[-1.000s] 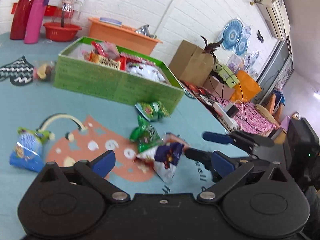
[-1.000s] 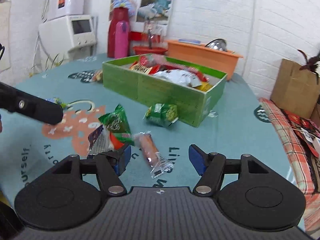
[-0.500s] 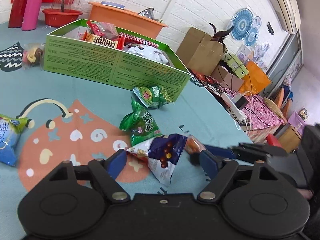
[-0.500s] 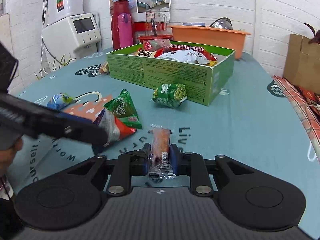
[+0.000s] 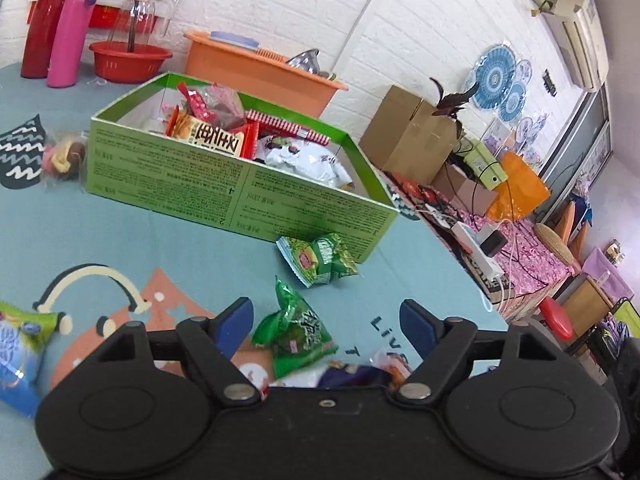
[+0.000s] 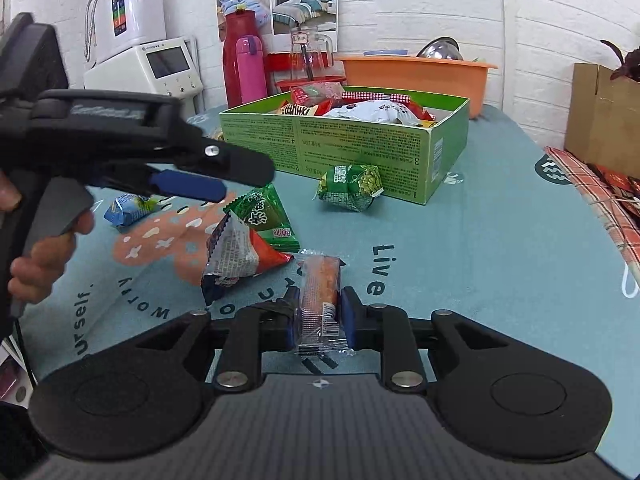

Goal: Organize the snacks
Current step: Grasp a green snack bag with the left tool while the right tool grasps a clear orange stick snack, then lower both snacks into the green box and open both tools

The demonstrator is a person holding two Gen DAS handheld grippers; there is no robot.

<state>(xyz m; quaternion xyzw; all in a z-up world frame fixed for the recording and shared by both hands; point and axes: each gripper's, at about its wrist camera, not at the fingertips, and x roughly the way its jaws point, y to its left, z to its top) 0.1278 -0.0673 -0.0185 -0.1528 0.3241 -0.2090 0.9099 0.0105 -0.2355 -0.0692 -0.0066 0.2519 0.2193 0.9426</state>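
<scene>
Snack bar (image 6: 320, 292) pinched by right fingers (image 6: 346, 316) tilted downward (left fingers (image 5: 236, 320) spread, empty)

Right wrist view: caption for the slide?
Right gripper clamps a clear-wrapped orange snack bar near the green box.

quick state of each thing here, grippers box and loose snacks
right gripper: just closed, shut on the clear-wrapped orange snack bar
left gripper: open, above the green triangular snack bag
green cardboard box: open-topped, holding snacks
green pea packet: lying on the teal tablecloth beside box
</scene>
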